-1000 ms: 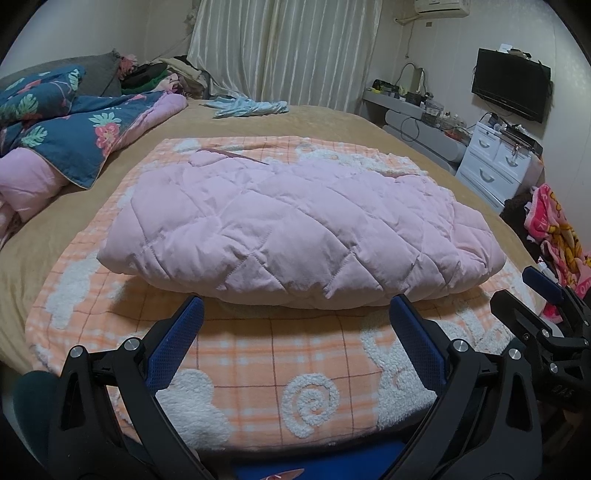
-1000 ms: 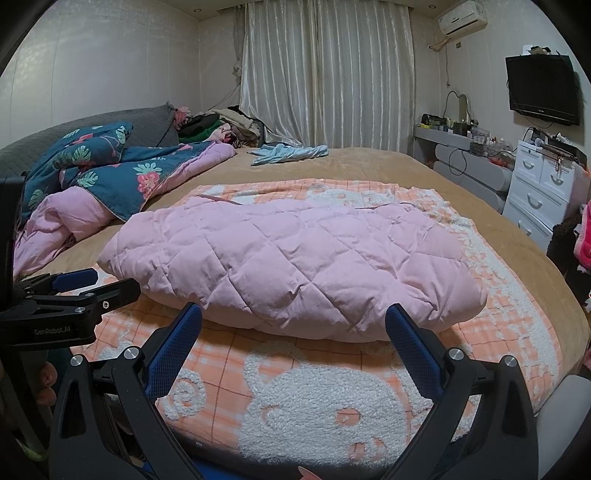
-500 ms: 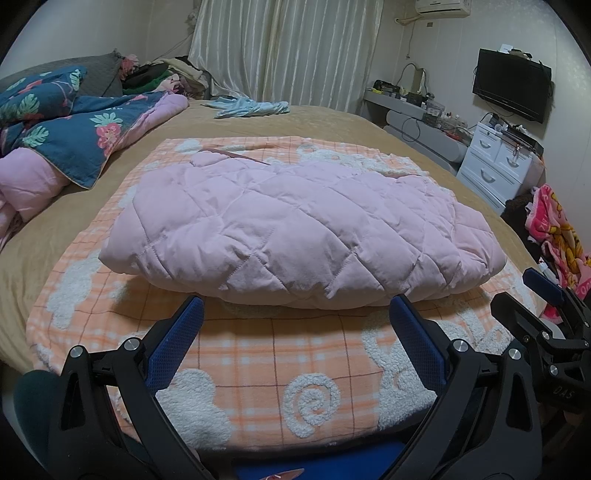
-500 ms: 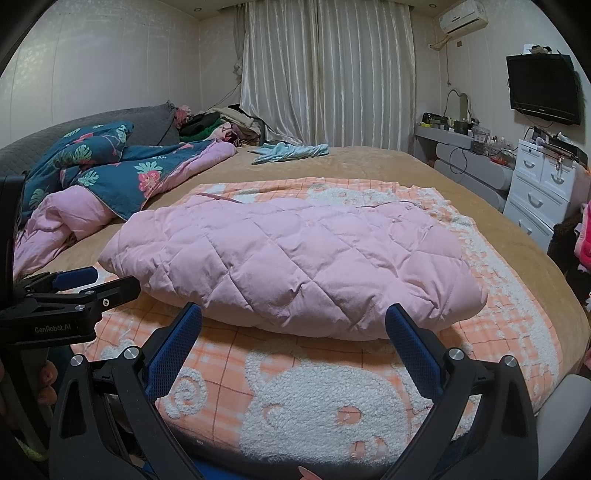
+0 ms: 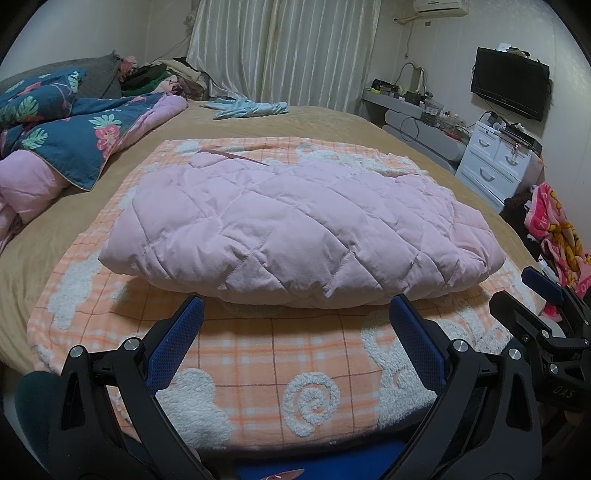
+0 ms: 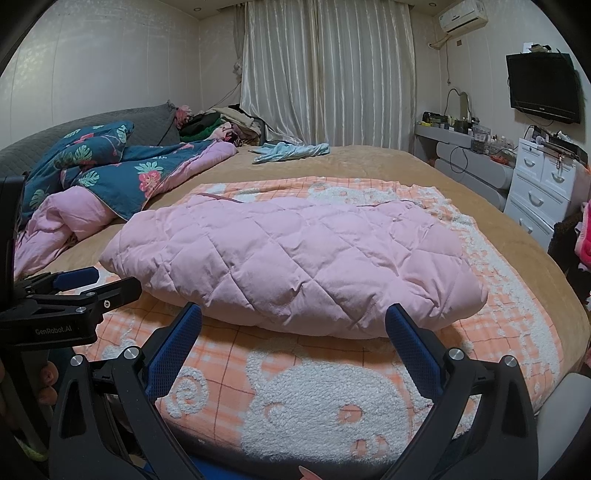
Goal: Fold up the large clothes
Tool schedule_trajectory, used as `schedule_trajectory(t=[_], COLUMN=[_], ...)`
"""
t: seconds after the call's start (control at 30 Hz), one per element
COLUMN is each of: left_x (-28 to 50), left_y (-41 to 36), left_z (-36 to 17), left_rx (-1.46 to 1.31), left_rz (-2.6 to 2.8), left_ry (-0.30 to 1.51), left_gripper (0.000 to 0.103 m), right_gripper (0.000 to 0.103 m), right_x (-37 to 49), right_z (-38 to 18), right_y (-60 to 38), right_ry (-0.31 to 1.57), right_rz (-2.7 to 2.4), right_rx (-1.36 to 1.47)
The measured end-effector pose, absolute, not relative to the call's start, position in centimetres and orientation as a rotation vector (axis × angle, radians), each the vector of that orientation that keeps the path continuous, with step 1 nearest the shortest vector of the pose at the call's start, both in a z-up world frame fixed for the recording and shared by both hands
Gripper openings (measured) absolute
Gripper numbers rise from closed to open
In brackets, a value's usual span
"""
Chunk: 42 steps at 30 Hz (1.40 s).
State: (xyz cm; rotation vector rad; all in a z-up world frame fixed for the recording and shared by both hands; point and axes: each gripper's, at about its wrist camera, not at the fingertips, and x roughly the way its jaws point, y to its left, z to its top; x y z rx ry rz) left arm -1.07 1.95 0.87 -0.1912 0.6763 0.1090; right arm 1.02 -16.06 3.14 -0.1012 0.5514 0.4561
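Hovering low at the bed's near edge: left tongs (image 5: pixel 295 321) spread wide, gripping nothing; right tongs (image 6: pixel 293 321) likewise gaping and empty, just beside the left. Resting under both, an orange checked blanket (image 5: pixel 280 354) with fluffy white cartoon shapes, spreading over the tan bedspread (image 5: pixel 332 122). Lying in the blanket's middle, just past the blue fingertips (image 6: pixel 184 328) and apart from them: the pink quilted coat (image 5: pixel 295 229), folded into a puffy oblong bundle, long side running left to right. Bunching up to the left, a blue floral duvet (image 6: pixel 110 173) with pink lining, leaning toward a grey headboard (image 6: pixel 110 122). Sprawling farther back on the bedspread, a pale blue garment (image 6: pixel 291 151), with a heap of clothes (image 6: pixel 221 125) piling in the far corner. Hanging behind, long pale curtains (image 6: pixel 325 70). Standing along the right wall, white drawers (image 6: pixel 543 184), a cluttered grey dressing bench (image 6: pixel 461 140), a wall-mounted television (image 6: pixel 543 88) and an air conditioner (image 6: pixel 461 16) up near the ceiling.
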Motion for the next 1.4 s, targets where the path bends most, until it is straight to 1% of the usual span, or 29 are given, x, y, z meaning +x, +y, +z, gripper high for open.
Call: schedule_trajectory(t=[0.7, 0.87, 0.97, 1.1, 1.17, 1.2, 1.3, 1.33, 1.4], left_x=[-1.3, -1.6, -1.6, -0.1, 0.8, 1.0, 2.4, 2.6, 3.0], left_y=[2.4, 3.0, 4.6, 10.6, 16.4, 18.6, 28.4, 31.1, 36.7], left_z=[1.3, 1.1, 0.9, 0.3, 0.1, 0.1, -1.0, -1.4, -2.6], left_rx=[-0.185, -0.216, -0.25, -0.287, -0.314, -0.322, -0.352, -0.362, -0.381], left_rz=[0.092, 0.084, 0.113, 0.278, 0.416, 0.473, 0.698, 0.75, 0.884], left_ry=[0.671, 0.673, 0.673, 0.684, 0.671, 0.665, 0.692, 0.691, 0.711], left_gripper=[0.094, 0.094, 0.094, 0.094, 0.094, 0.094, 0.094, 0.094, 0.094], right_gripper=[0.099, 0.099, 0.099, 0.099, 0.099, 0.099, 0.099, 0.099, 0.099], right_x=[1.1, 1.4, 2.2, 4.7, 6.5, 7.6, 9.8, 10.6, 11.4], right_z=[3.5, 3.9, 4.4, 4.7, 3.7, 2.8, -0.9, -2.7, -5.1], right_y=[-16.4, -18.2, -21.0, -29.1, -35.6, -39.5, -49.9, -54.2, -59.2], right_ry=[0.544, 0.534, 0.521, 0.513, 0.53, 0.553, 0.636, 0.689, 0.748], right_rz=[0.442, 0.417, 0.353, 0.165, 0.005, -0.103, -0.391, -0.517, -0.634], right_rx=[-0.1, -0.064, -0.018, 0.084, 0.164, 0.187, 0.219, 0.212, 0.208])
